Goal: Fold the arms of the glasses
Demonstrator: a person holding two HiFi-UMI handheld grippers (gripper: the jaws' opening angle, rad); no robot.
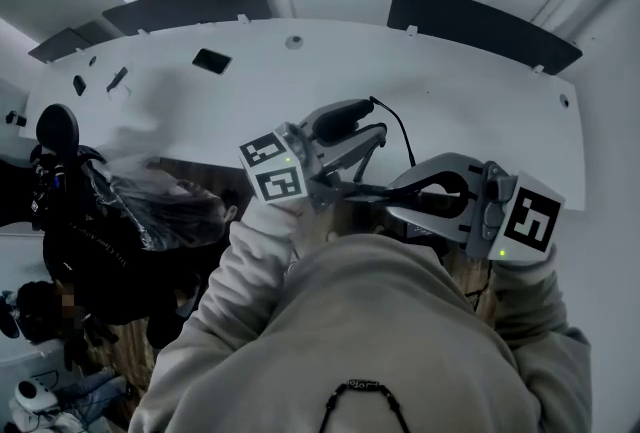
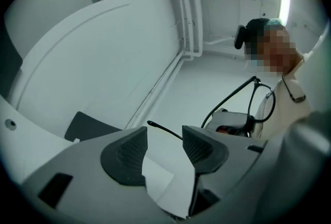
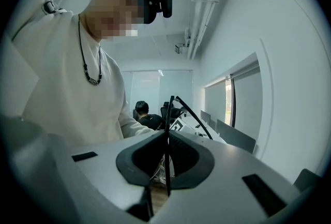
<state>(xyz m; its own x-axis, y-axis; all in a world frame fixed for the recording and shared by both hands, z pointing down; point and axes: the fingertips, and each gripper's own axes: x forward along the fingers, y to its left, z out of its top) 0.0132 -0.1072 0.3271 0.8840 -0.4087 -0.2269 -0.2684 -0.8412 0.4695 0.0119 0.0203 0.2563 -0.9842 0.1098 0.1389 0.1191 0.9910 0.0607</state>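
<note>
Pinching glasses (image 3: 169, 114) in our right hand-held gripper (image 3: 167, 140); left hand-held gripper (image 2: 164, 136) spread at one arm (image 2: 165, 130). We must next fold it inward.

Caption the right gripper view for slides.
Right gripper shut on the glasses, held edge-on between its jaws.

Two grippers: left gripper (image 2: 164, 132) and right gripper (image 3: 166, 134). Two marker cubes (image 1: 273, 169), one per gripper. One pair of glasses (image 3: 167, 166). One white table (image 1: 450, 101). Three dark panels (image 1: 185, 3) along its far edge. At least three small dark items (image 1: 212, 61) on it. Two people: the wearer (image 1: 400, 341) and one seated person (image 3: 142, 113) in the background.
</note>
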